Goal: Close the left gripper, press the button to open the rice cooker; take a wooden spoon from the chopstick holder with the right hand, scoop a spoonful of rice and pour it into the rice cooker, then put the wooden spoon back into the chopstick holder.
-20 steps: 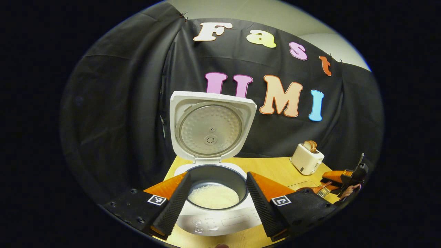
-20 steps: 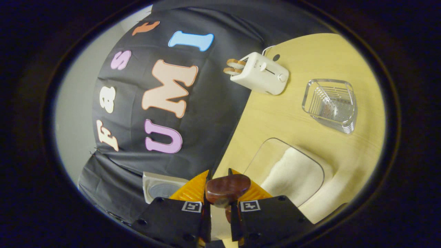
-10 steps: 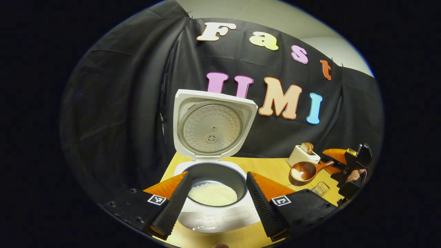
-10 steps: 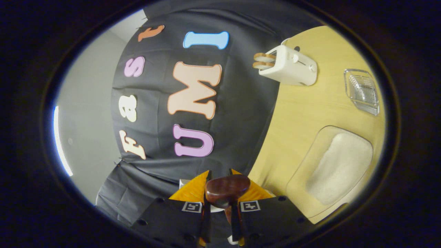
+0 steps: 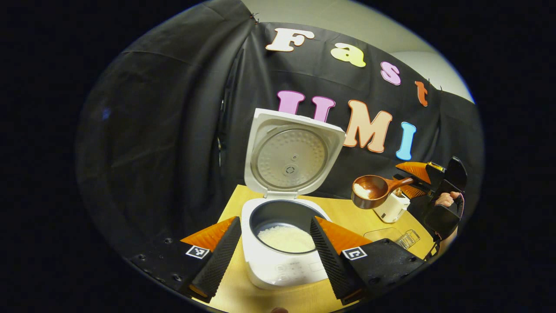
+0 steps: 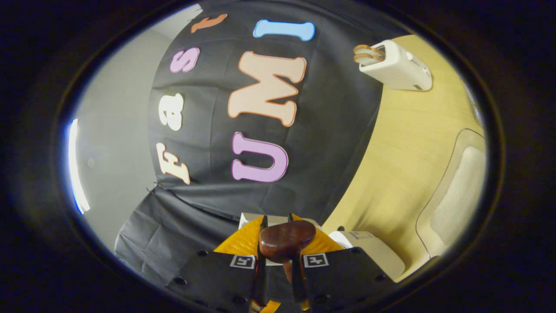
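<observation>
Left gripper view: left tongs (image 5: 273,243) gaping wide before open rice cooker (image 5: 284,243) on bench (image 5: 339,208) | right tongs (image 5: 412,180) clamping wooden spoon (image 5: 373,190), rice-laden bowl hovering right of cooker lid (image 5: 292,154) | right gripper view: handle end (image 6: 286,239) sitting pinched.

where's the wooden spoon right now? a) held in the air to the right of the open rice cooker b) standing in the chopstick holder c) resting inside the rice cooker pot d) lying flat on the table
a: in the left gripper view the wooden spoon hangs in the air beside the open rice cooker, its handle clamped in the right hand-held gripper, with a little rice in the bowl.
</observation>
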### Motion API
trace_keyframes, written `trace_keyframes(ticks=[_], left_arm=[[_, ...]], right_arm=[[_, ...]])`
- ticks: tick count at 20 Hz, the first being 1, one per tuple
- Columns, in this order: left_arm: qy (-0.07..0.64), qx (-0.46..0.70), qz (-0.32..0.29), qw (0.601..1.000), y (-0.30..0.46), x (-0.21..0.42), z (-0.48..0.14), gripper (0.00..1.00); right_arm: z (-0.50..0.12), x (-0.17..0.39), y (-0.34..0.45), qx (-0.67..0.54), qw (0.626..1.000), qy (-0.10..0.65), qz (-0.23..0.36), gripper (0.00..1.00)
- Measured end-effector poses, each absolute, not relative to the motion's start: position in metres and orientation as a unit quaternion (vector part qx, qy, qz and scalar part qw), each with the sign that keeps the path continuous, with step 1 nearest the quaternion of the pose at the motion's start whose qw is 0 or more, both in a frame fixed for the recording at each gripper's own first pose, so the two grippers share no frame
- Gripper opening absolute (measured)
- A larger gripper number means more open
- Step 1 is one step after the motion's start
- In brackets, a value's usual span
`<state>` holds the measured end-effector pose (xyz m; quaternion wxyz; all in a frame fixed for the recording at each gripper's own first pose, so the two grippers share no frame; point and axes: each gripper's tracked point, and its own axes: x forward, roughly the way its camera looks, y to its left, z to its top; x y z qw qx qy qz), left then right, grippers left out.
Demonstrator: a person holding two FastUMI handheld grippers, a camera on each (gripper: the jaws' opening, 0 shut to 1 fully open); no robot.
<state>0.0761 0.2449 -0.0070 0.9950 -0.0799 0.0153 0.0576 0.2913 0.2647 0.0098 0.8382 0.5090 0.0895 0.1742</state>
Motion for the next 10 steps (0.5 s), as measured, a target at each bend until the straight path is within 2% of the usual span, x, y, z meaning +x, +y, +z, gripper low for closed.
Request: trace_keyframes(ticks=[10], left_arm=[[0.02,-0.09,0.076,0.993,0.281,0.064,-0.016,0.94]], right_arm=[[-0.028,0.302,0.362,0.312,0.925,0.114,0.183,0.24]])
